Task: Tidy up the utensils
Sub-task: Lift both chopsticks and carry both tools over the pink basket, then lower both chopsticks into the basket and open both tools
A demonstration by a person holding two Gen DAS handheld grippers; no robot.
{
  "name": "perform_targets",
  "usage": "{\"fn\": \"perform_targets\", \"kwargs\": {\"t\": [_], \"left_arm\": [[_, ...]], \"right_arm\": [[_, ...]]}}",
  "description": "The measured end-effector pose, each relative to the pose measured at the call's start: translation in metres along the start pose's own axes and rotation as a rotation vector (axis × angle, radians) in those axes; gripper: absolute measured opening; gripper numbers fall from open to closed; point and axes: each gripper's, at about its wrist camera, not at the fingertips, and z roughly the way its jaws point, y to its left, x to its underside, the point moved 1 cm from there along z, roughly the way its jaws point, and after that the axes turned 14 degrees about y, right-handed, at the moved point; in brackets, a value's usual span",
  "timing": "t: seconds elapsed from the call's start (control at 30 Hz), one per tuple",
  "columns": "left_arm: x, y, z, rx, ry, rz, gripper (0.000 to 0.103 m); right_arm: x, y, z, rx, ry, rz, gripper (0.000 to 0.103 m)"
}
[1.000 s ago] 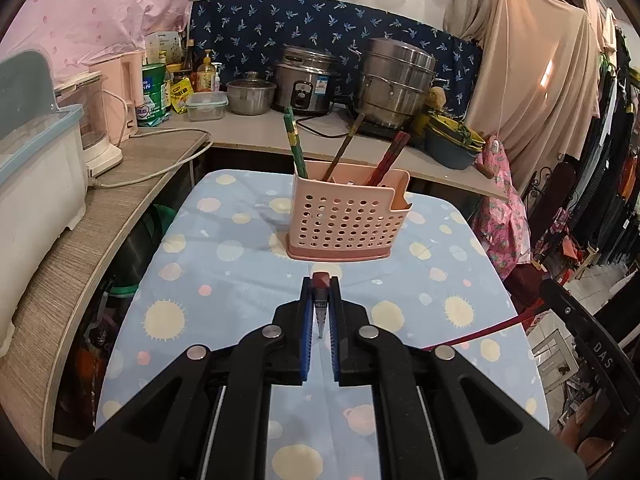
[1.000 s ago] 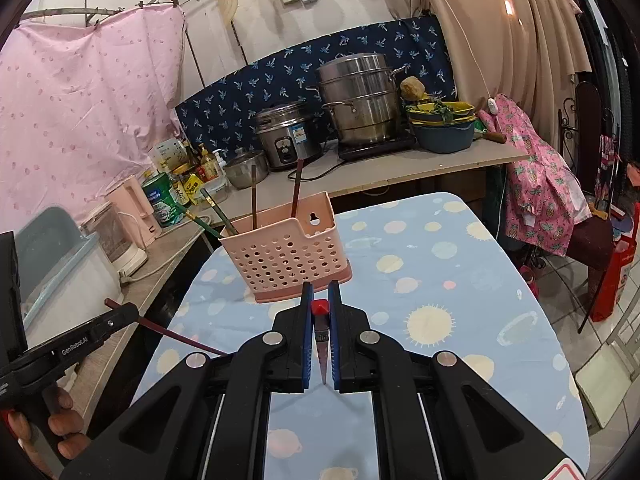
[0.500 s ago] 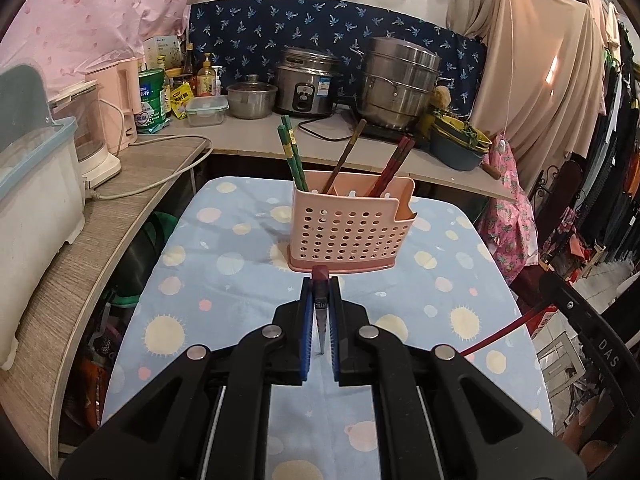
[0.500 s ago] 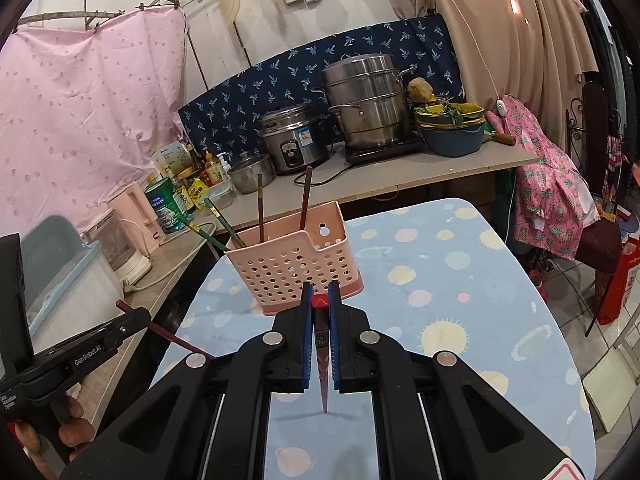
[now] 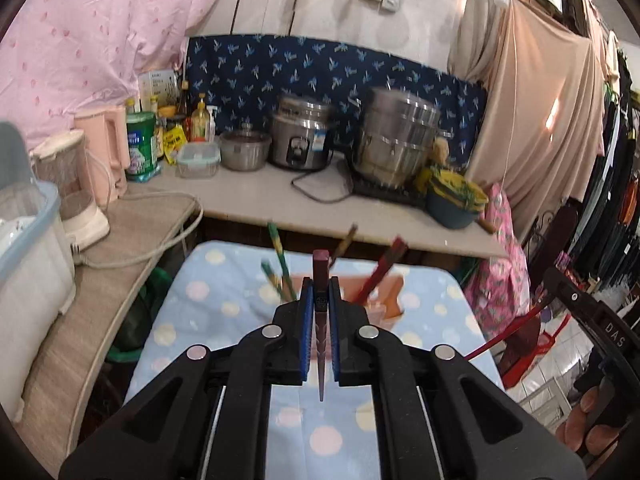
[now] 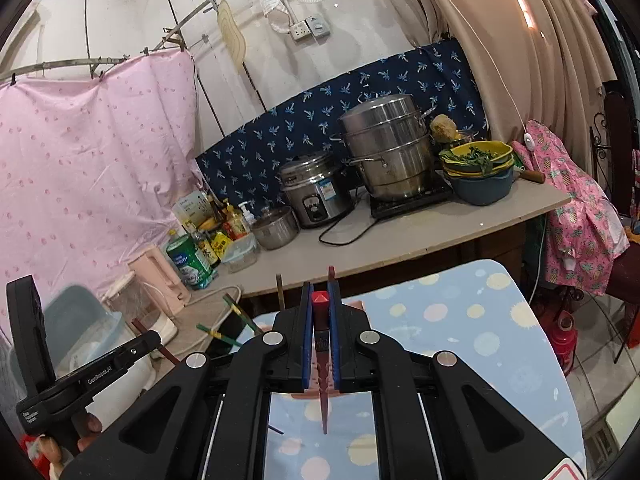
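Everything sits on a table with a light blue cloth point(image 5: 224, 308) covered in pastel dots and little suns. Only thing standing right on it is a pink perforated utensil basket point(image 5: 380, 292), over toward the far edge, mostly hidden in both views, with a few chopsticks poking out the top

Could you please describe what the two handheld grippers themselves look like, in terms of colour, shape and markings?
Both the left gripper and the right gripper are matte black plastic, with angular linkage arms joined by round silver rivets. Each has two narrow fingers lined with ribbed blue pads. Seen from the right wrist, the left one's side bears small white lettering.
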Motion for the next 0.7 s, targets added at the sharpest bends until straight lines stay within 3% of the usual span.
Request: {"fn": "perform_targets", "kwargs": {"t": [0.37,0.5,0.7], "left_arm": [[-0.079,-0.005,0.0,-0.011,-0.144,-0.016,0.007],[-0.09,-0.002,0.017,-0.021,-0.141,-0.023,0.007],[-0.082,0.003,0.049,-0.029,-0.079,-0.024,0.007]], "right_arm": [[-0.079,0.017,0.036,-0.057,-0.088,0.038,0.007],[-0.088,0.018,0.063,-0.05,-0.074,0.043,0.007],[-0.073,0.01,0.106,-0.008,0.0,0.023,0.007]]}}
